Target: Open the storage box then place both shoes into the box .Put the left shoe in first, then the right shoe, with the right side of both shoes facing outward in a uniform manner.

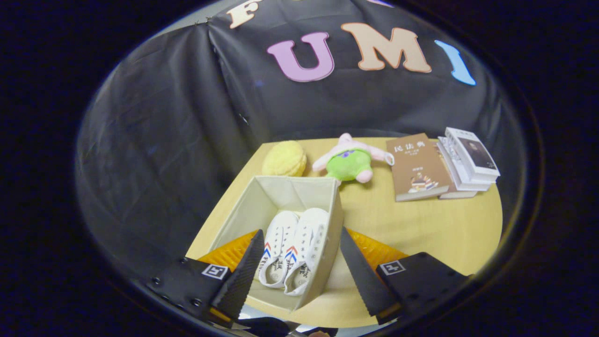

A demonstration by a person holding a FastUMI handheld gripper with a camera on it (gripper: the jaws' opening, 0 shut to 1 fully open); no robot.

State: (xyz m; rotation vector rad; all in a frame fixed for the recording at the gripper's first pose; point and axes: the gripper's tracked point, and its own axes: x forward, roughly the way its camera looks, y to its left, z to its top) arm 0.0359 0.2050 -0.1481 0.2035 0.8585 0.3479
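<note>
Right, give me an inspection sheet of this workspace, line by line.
Surface: light wooden table.
Job's things: open storage box; two white shoes side by side inside it, toes pointing away from the fingers.
Clutter: yellow ball, green and pink plush toy, brown book, stack of books, all beyond the box.
Gripper: gripper open, fingers spread above the box, holding nothing.
Cables: nothing seen.
Surroundings: black cloth wall.

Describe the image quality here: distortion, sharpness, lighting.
Gripper view: fisheye bends the table edge into a curve; the box and both shoes read sharp, evenly lit, without harsh glare; the books look slightly soft; the gripper has its jaws open, straddling the box.
</note>
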